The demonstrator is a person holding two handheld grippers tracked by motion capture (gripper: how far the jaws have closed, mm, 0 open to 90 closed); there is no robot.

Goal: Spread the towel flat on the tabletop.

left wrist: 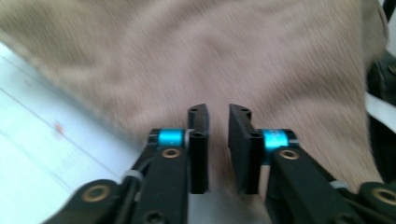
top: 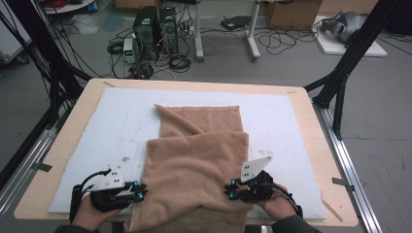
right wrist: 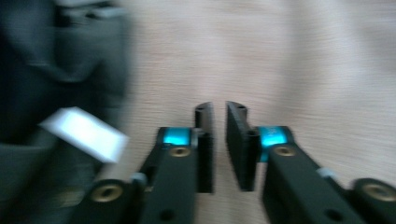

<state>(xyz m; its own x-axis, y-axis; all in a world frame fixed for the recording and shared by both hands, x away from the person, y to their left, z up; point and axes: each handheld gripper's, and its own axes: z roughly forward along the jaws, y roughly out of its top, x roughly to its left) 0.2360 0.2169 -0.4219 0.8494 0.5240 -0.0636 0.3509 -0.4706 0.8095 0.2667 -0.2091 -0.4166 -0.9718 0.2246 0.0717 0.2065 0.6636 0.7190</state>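
The brown towel (top: 197, 160) lay folded on the white mat (top: 97, 126) mid-desk, its long axis running near to far, near edge draping off. The left claw (top: 141, 190) and right claw (top: 230, 189) flanked it, both slightly parted, gripping nothing. Pinching matching corners evenly would probably keep the fold square

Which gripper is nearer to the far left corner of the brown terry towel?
Left. The left gripper sits at the towel's near left edge, on that corner's side. The right gripper is at the near right edge, farther across.
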